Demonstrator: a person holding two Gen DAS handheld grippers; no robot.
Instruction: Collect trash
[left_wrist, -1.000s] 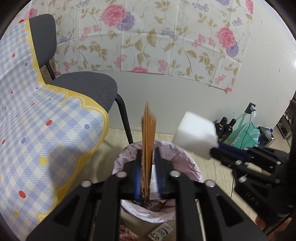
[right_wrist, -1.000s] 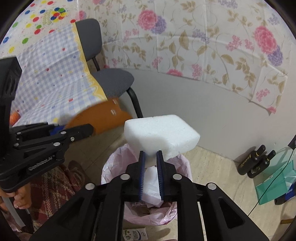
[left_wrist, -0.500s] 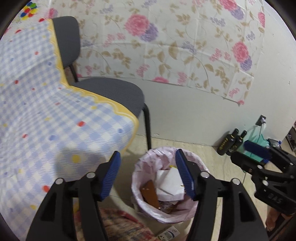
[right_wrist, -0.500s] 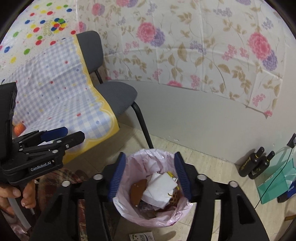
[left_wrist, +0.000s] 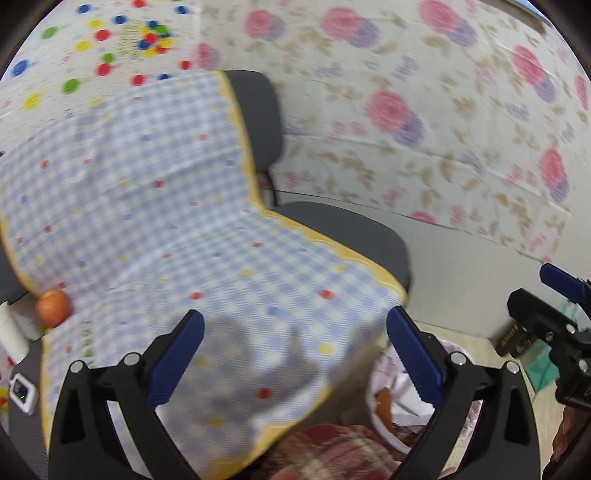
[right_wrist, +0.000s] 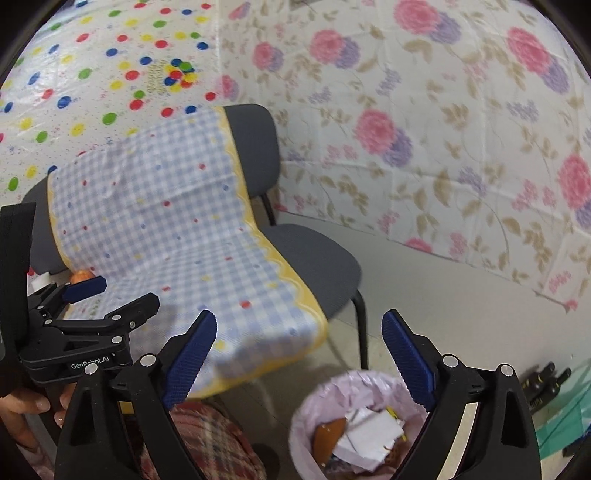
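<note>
The trash bin with a pink liner stands on the floor, low in the right wrist view. A brown flat piece and white scraps lie inside it. My right gripper hangs above the bin, its jaws opening wide with nothing between them. My left gripper is also opening and empty, over the hanging edge of the checked cloth. The left wrist view is blurred and shows only part of the bin at lower right. Each gripper appears in the other's view: left gripper, right gripper.
A grey chair draped with the blue checked cloth stands left of the bin. An orange fruit lies at the cloth's left edge. Dark bottles stand by the floral wall. A red plaid fabric lies below, and a hand holds the left gripper.
Both grippers let go: the brown piece and the white block dropped into the bin. The jaws spread wide, and both grippers rose and swung left toward the chair.
</note>
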